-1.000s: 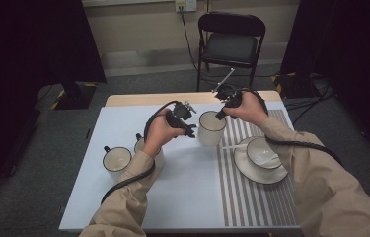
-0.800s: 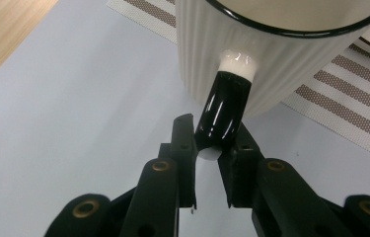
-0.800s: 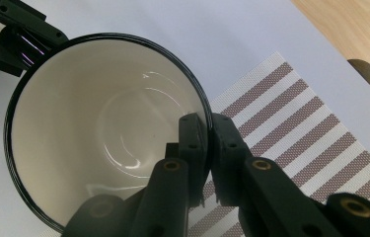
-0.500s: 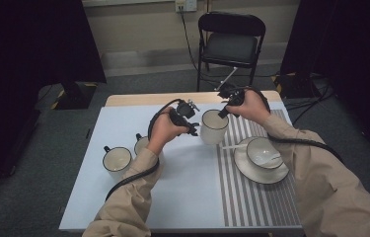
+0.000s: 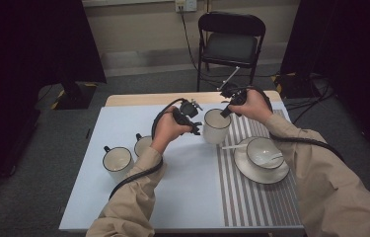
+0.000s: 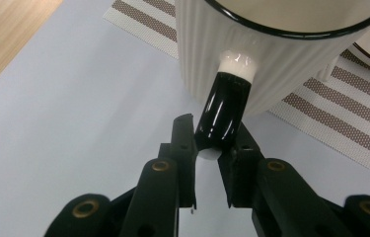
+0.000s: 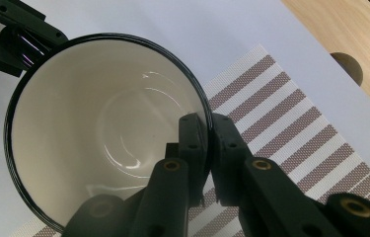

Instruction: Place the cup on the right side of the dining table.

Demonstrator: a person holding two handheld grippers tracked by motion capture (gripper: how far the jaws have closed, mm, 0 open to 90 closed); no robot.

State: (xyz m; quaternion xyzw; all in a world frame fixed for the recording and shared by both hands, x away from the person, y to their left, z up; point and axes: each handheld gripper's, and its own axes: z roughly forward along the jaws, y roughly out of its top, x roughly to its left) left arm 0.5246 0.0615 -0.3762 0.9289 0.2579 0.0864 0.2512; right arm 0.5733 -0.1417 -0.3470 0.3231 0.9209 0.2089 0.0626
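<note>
A white ribbed mug (image 5: 216, 128) with a black rim sits between both grippers at the left edge of the striped placemat (image 5: 256, 197). My left gripper (image 5: 196, 126) is shut on the mug's black handle (image 6: 222, 111), with its pads on either side of the handle. The left gripper (image 6: 212, 137) comes at the mug (image 6: 251, 59) from the side. My right gripper (image 7: 207, 126) is shut on the rim of the mug (image 7: 108, 128), one jaw inside and one outside. The mug is empty. I cannot tell whether its base touches the table.
Two more black-rimmed mugs (image 5: 117, 163) (image 5: 144, 144) stand at the left of the pale blue table top (image 5: 172, 197). On the placemat, a saucer (image 5: 264, 173) carries a cup and a spoon. A folding chair (image 5: 229, 44) stands behind the table.
</note>
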